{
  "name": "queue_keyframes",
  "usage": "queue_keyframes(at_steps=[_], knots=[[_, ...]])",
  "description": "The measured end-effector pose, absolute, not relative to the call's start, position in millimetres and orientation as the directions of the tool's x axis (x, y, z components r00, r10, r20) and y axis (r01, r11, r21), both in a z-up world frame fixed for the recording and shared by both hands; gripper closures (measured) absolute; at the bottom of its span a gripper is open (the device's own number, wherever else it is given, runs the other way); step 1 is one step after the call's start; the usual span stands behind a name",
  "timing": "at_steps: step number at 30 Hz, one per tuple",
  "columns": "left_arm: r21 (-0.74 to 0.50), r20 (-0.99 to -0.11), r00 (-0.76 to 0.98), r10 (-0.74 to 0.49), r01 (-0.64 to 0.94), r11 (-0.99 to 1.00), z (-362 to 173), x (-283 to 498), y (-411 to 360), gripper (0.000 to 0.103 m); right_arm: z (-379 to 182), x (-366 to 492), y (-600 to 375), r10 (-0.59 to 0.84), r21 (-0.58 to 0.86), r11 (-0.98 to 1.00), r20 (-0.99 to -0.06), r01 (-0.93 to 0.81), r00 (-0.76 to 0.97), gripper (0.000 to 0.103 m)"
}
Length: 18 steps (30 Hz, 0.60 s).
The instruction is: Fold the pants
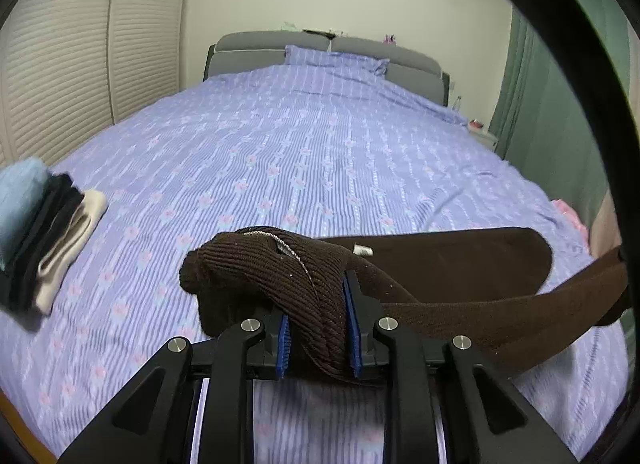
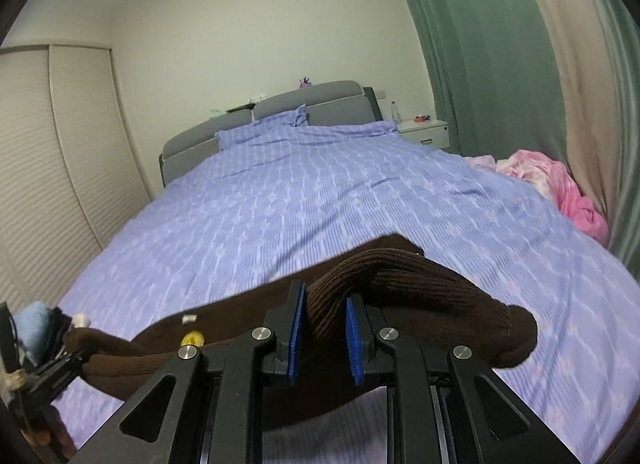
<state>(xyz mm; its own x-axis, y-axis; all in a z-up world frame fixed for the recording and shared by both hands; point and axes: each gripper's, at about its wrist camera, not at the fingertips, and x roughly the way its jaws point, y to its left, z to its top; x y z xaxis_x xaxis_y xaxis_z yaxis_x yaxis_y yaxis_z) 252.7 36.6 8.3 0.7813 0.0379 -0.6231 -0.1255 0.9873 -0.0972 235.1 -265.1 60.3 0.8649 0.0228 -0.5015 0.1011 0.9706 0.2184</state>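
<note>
My left gripper [image 1: 318, 328] has its jaws pinching a bunched ribbed end of the brown pants [image 1: 460, 276], and my right gripper [image 2: 324, 338] has its jaws pressed hard onto the other ribbed end. Between the two grips the pants hang in a slack band over the near edge of the bed [image 1: 280, 136], with a wider flap of cloth spread behind the band toward the middle of the bed. Whether the lowest part of the band touches the cover I cannot tell.

The pants are a soft, thick knit: limp, light enough that two pinches carry them, and not slippery against my blue pads [image 1: 354, 320]. The ribbing bunches into a fat roll in the jaws, so the grip is bulky, not flat, and I judge the fabric could twist or drag unevenly when laid down. A thin pale cord [image 1: 294, 254] lies across the bundle at my left and could snag. Nothing here is fragile.

The best hold, I think, is what I have: one ribbed end in each gripper, well apart, so the cloth can be drawn taut and lowered flat before a fold. Pinching nearer the corners would give a straighter edge.

A stack of folded clothes [image 1: 52, 236] sits at the bed's left edge, and a pink heap [image 2: 560, 192] at the right edge.
</note>
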Motion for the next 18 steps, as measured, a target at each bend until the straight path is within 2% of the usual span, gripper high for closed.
queue_keyframes(at_steps=[8,10,12,16,18], knots=[[-0.01,-0.716,0.692,0.095,-0.146,0.989,-22.5,324.0,33.8,0.077,26.1,337.2,-251.7,-0.012,0.132,0.985,-0.588,0.11,0.809,0.083],[-0.004,-0.732,0.675,0.088,-0.134,0.991,-31.0,333.1,33.9,0.072,15.1,354.6,-248.2,-0.024,0.11,0.988,-0.601,0.112,0.799,0.083],[0.0,-0.734,0.672,0.093,-0.137,0.991,-35.3,336.0,38.2,0.053,3.1,367.9,-248.2,-0.04,0.102,0.986,-0.619,0.131,0.785,0.083],[-0.096,-0.734,0.679,-0.013,-0.085,0.992,-24.6,328.3,50.2,0.042,-10.9,380.7,-251.8,-0.051,0.104,0.983,-0.631,0.15,0.774,0.083],[-0.094,-0.744,0.666,-0.041,-0.044,0.995,-13.4,321.7,48.8,0.039,-13.2,384.5,-251.3,-0.072,0.09,0.982,-0.628,0.164,0.775,0.083]])
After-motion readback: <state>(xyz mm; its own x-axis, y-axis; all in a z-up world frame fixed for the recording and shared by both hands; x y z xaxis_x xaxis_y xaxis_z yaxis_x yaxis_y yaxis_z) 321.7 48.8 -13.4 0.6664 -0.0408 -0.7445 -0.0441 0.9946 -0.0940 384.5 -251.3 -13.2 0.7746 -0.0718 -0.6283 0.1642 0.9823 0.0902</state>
